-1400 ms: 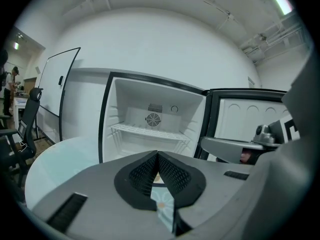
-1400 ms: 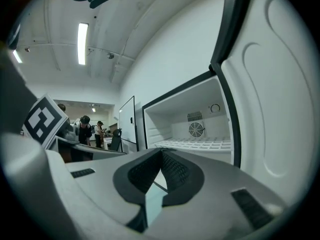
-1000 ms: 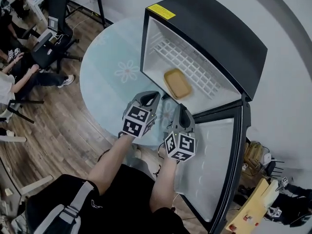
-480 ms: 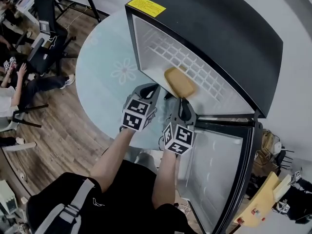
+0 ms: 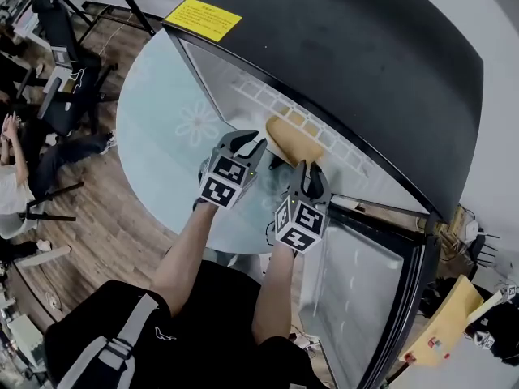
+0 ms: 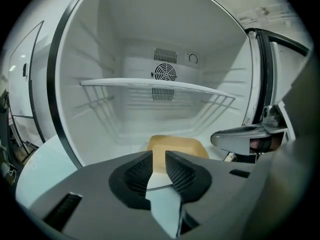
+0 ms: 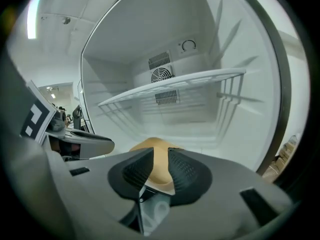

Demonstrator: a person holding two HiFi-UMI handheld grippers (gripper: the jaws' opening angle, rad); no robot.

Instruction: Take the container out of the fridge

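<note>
A shallow tan container (image 5: 293, 140) lies on the floor of the open black fridge (image 5: 365, 63), under the white wire shelf (image 6: 155, 84). My left gripper (image 5: 245, 142) hovers at the fridge mouth, just left of the container's near end. Its jaws are opening, with a narrow gap and nothing between them. My right gripper (image 5: 306, 171) is at the container's near edge. Its jaws are also opening, and the container (image 7: 150, 144) shows through the gap, not pinched. In the left gripper view the container (image 6: 175, 146) lies just ahead of the left gripper (image 6: 159, 159).
The fridge stands on a round glass table (image 5: 162, 136) with its door (image 5: 365, 298) swung open at the right. A yellow label (image 5: 203, 14) is on the fridge top. Office chairs (image 5: 57, 55) and seated people are on the wooden floor at the far left.
Both grippers have moved forward to the fridge mouth and closer to the container. Their jaws have parted from shut. The head view has leaned in over the fridge.
</note>
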